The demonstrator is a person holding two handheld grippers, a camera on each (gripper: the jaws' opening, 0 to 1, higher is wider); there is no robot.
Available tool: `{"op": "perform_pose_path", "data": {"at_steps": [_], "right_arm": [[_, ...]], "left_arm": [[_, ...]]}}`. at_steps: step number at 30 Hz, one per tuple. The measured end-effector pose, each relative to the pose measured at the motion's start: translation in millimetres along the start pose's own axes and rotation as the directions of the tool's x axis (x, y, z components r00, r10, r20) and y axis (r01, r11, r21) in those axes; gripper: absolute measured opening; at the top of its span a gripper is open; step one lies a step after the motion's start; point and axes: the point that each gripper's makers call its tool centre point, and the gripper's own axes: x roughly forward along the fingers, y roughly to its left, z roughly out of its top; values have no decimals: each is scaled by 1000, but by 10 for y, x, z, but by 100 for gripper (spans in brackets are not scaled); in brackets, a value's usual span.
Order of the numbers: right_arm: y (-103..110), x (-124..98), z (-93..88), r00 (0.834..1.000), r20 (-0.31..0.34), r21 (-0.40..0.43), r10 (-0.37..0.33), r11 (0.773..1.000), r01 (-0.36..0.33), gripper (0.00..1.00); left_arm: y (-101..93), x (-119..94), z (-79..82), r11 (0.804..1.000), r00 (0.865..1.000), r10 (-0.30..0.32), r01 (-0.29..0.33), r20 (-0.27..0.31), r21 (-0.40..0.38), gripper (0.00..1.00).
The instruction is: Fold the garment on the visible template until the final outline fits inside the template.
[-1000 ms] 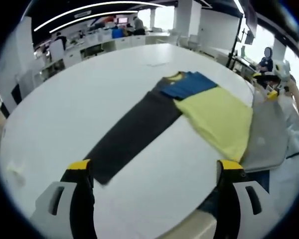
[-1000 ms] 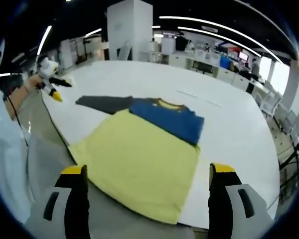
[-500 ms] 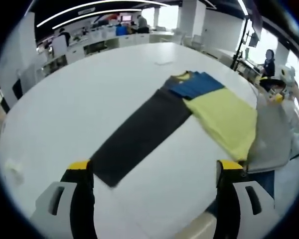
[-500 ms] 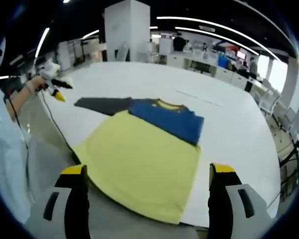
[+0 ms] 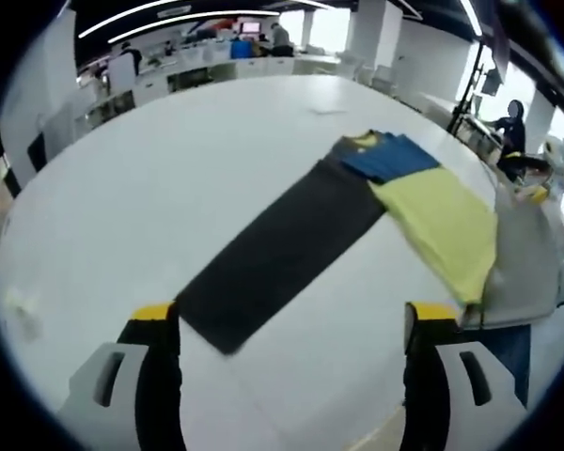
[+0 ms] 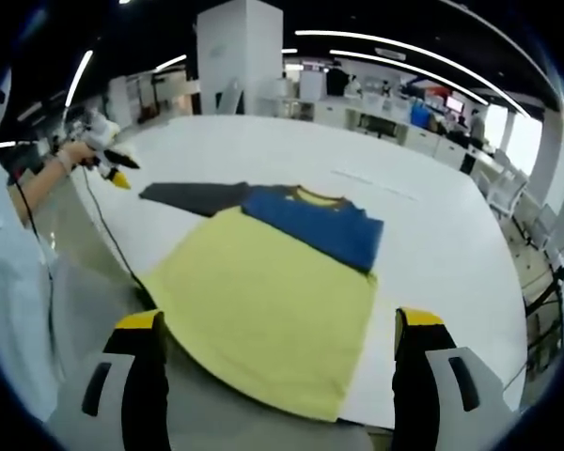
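A shirt with a yellow body (image 6: 263, 305) and a blue upper part (image 6: 315, 224) lies flat on the white table (image 6: 432, 207). A dark grey template strip (image 6: 190, 195) sticks out from under its left side. My right gripper (image 6: 279, 319) hangs open above the shirt's near hem. In the left gripper view the template (image 5: 282, 249) runs diagonally away, and the shirt (image 5: 437, 221) covers its far right end. My left gripper (image 5: 291, 315) is open just short of the template's near corner. A hand holds the left gripper (image 6: 108, 158) at the table's left edge.
Grey fabric (image 5: 522, 263) hangs at the table's edge beside the shirt, seen again at the lower left (image 6: 85, 301). A hand holds the right gripper (image 5: 538, 191) at the far right. Desks, chairs and people stand in the office behind.
The left gripper has shifted a little in over the table, so the template sits more central in its view. The shirt and the right gripper have stayed put.
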Motion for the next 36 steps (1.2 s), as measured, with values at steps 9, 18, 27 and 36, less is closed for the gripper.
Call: {"op": "perform_pose_path", "data": {"at_steps": [9,18,27,36], "right_arm": [[-5,-6,-25,1000,-5,5,-7,1000,7,100],[-11,-21,-58,1000,-6,11,-11,1000,11,100],[-14,-23,-89,1000,-12,15,-12,1000,13,100],[-18,-15,-79,1000,-14,13,-12,1000,13,100]], "left_arm": [[182,89,-73,995,1000,15,-15,-4,-96,89],[205,177,-189,987,999,24,-29,-33,-155,76],[359,199,-209,971,998,60,-61,-12,-232,61],[485,271,-309,959,993,110,-117,-44,-259,54]]}}
